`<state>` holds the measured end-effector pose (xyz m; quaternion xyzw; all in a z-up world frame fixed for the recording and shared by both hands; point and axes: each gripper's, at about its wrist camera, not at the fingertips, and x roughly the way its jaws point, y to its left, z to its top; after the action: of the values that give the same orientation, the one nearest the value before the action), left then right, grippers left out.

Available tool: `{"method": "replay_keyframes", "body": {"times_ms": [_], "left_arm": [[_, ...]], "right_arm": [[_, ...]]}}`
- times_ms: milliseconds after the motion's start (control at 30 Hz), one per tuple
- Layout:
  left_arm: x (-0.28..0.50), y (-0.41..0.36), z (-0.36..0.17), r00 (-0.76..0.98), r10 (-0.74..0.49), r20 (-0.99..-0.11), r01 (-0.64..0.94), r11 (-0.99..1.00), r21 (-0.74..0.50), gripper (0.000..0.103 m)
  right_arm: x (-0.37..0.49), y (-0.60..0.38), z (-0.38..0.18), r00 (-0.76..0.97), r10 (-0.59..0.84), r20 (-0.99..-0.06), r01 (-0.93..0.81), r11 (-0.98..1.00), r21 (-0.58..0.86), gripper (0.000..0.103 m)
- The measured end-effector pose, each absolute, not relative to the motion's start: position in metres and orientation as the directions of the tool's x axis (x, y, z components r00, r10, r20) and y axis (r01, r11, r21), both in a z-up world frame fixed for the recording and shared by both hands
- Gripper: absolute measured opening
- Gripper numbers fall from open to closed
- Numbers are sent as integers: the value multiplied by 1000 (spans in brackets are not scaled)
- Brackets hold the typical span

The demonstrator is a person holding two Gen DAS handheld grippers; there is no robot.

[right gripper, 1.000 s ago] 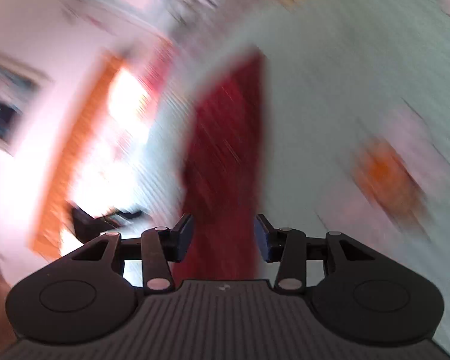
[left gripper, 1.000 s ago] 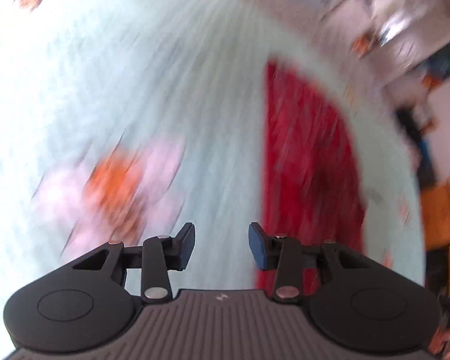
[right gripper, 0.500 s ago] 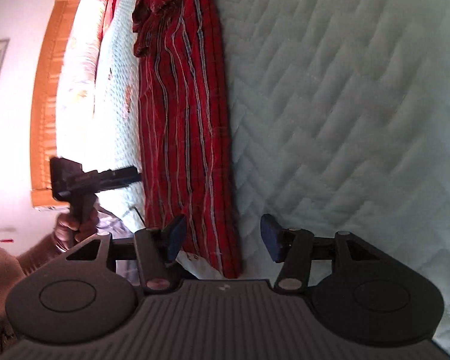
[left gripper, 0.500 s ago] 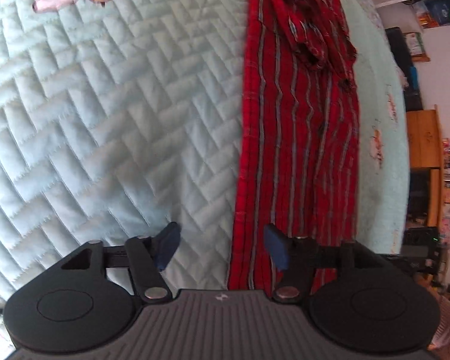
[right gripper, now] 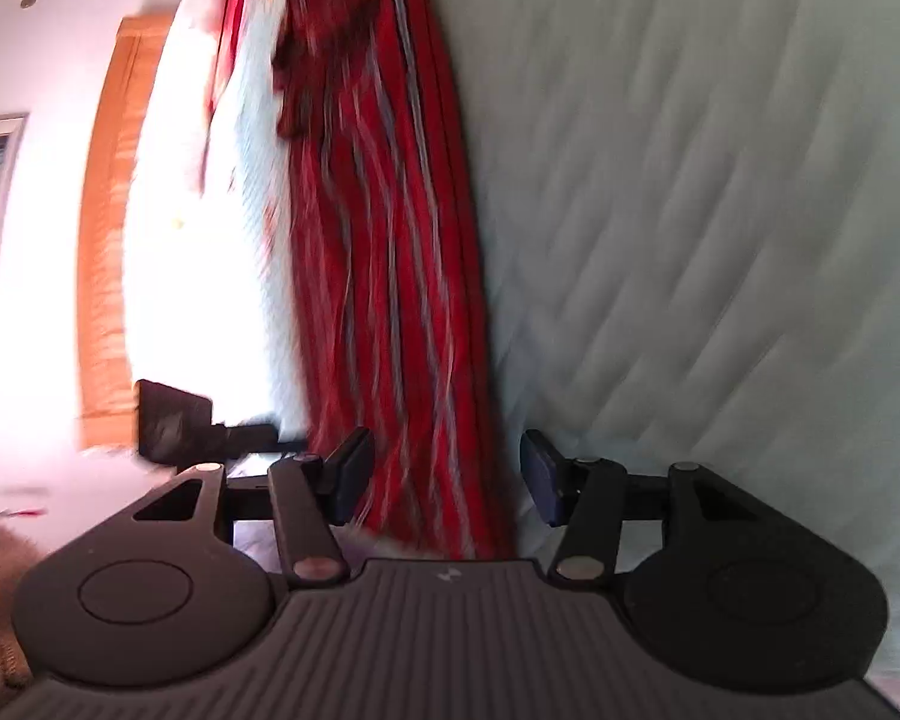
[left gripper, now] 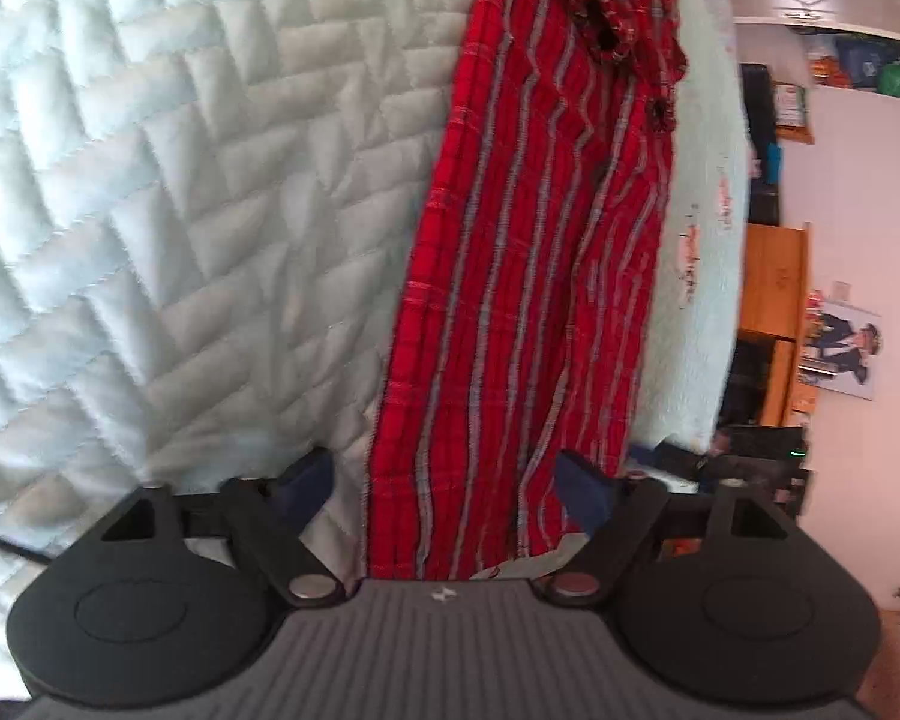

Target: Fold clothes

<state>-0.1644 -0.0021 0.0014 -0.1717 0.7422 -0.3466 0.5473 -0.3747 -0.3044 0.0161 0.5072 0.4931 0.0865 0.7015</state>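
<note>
Two claws over one red striped shirt (left gripper: 528, 276), which lies as long strip on quilted bed (left gripper: 168, 210). Left claw (left gripper: 447, 489) released, having just narrowed slightly, shirt's near end between pads, untouched. Right claw (right gripper: 444, 477) released, just widened, straddling shirt (right gripper: 390, 276). Left view alone: shelves, cabinet beyond shirt. Right view alone: headboard (right gripper: 105, 228), left claw's body.

Red garment (left gripper: 528, 276) with grey-blue stripes; pale mint quilt (left gripper: 168, 192), zigzag-stitched.
</note>
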Motion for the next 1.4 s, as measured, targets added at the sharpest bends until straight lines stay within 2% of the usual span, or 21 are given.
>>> {"method": "replay_keyframes", "body": {"times_ms": [33,167,233,267,300,400,467,600,633,667,700,767,967,1033,1100,1167,1233,1267,1300,1333,1400], "left_arm": [[-160,-2,10,-331,-634,-699,140,700,-701,62],[-133,-7,54,-239,-702,-671,193,643,-741,60],[-111,-32,70,-194,-755,-627,242,582,-776,60],[-100,-50,74,-188,-777,-600,278,544,-792,60],[-91,-70,75,-189,-796,-574,313,505,-804,60],[-70,-130,70,-216,-837,-502,375,404,-835,60],[-60,-159,56,-214,-848,-485,397,378,-836,60],[-43,-189,16,-261,-791,-553,417,424,-804,56],[-42,-190,4,-263,-753,-603,451,457,-767,43],[-38,-186,-9,-252,-723,-643,445,504,-741,4],[-31,-176,-23,-268,-738,-619,371,514,-773,4],[-24,-165,-33,-295,-767,-569,290,496,-819,4],[-22,-179,-28,-313,-737,-599,346,499,-795,4],[-21,-183,-28,-308,-732,-608,348,508,-788,4],[-24,-182,-21,-293,-726,-622,348,524,-777,4],[-33,-173,-7,-253,-720,-646,373,544,-752,7],[-41,-149,8,-206,-738,-642,349,558,-753,16],[-44,-137,15,-183,-749,-637,331,563,-757,31],[-49,-123,23,-156,-759,-632,317,567,-760,37],[-55,-106,31,-126,-757,-641,305,585,-752,37],[-70,-72,36,-101,-725,-681,258,642,-722,41]], "right_arm": [[-372,-309,26,526,581,-621,375,498,782,56],[-335,-323,42,665,562,-493,279,425,861,53],[-307,-327,41,701,572,-426,214,401,891,34],[-290,-328,37,706,587,-397,187,387,903,18],[-272,-329,33,710,601,-366,159,370,915,10],[-222,-326,28,725,632,-276,89,311,946,10],[-202,-326,25,725,638,-259,76,299,951,10],[-176,-324,13,710,650,-272,94,294,951,10],[-170,-322,5,689,656,-309,127,310,942,10],[-161,-317,-9,634,657,-408,196,374,906,4],[-155,-314,-21,585,655,-479,239,425,873,0],[-153,-313,-26,572,670,-473,200,445,873,0],[-152,-303,5,569,670,-477,157,480,863,4],[-150,-300,-13,519,652,-553,206,532,821,0],[-151,-304,-15,536,656,-531,221,497,839,0],[-159,-296,3,538,612,-579,201,574,794,0],[-182,-300,13,563,601,-567,227,548,805,5],[-195,-304,18,580,600,-551,238,522,819,6],[-211,-308,22,596,600,-533,242,499,832,8],[-230,-312,26,606,595,-528,255,483,838,9],[-266,-320,30,614,570,-545,305,466,831,35]]}}
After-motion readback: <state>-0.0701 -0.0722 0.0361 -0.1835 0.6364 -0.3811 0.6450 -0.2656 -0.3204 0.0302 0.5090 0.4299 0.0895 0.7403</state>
